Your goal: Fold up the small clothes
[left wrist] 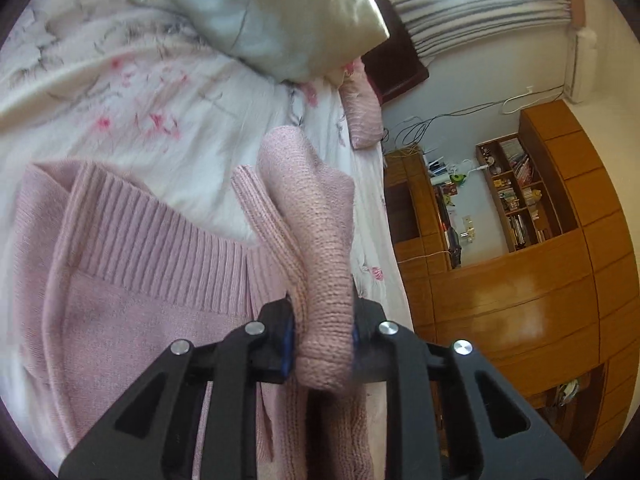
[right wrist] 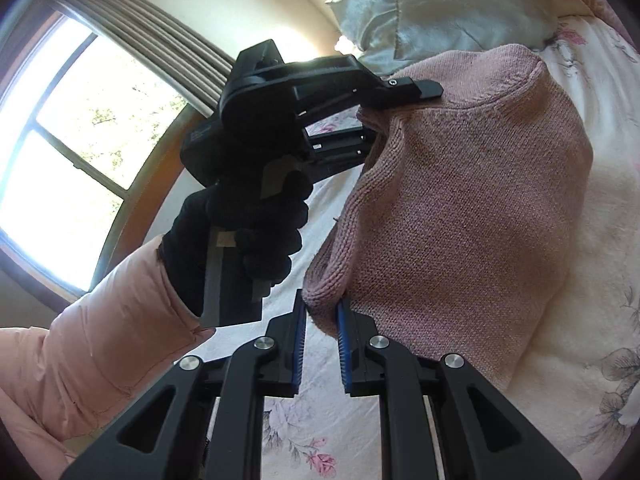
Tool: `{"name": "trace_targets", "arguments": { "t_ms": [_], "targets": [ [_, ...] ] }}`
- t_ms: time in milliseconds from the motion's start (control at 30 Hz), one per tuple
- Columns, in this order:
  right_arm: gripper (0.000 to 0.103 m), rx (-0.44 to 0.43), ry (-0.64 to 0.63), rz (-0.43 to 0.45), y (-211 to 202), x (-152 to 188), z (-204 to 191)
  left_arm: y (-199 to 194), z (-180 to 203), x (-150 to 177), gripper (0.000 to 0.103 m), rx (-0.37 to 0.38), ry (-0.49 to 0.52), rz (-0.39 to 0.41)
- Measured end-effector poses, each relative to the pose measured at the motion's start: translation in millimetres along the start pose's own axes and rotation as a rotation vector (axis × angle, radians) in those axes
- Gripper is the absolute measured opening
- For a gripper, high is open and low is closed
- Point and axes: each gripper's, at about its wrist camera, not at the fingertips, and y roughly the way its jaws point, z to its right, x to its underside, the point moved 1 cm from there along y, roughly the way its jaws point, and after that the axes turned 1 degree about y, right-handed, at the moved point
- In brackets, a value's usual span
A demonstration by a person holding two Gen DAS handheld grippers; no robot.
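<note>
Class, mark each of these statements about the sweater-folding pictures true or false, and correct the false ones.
1. The left gripper is shut on a fold of the pink sweater. True.
2. The sweater is blue. False: it is pink knit.
3. The right gripper has sweater fabric between its fingers. True.
4. The sweater lies on a wooden floor. False: it lies on a bed with a floral sheet.
5. The hand holding the left gripper wears a dark glove. True.
6. No pillow is in view. False: a pale pillow sits at the head of the bed.
</note>
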Motion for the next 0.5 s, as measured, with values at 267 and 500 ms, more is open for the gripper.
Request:
{"name": "trace_targets", "arguments": {
  "t_ms": [267, 500],
  "targets": [
    [0.014, 0.042, -0.066, -0.121, 76, 6, -26, -53, -69, 3, 0.019, -0.151, 0.001, 0.058],
    [0.014, 0.164, -0.059, -0.223, 140, 26, -15, -35, -127, 16, 0.019, -0.259, -0.058, 0.021]
  ]
}}
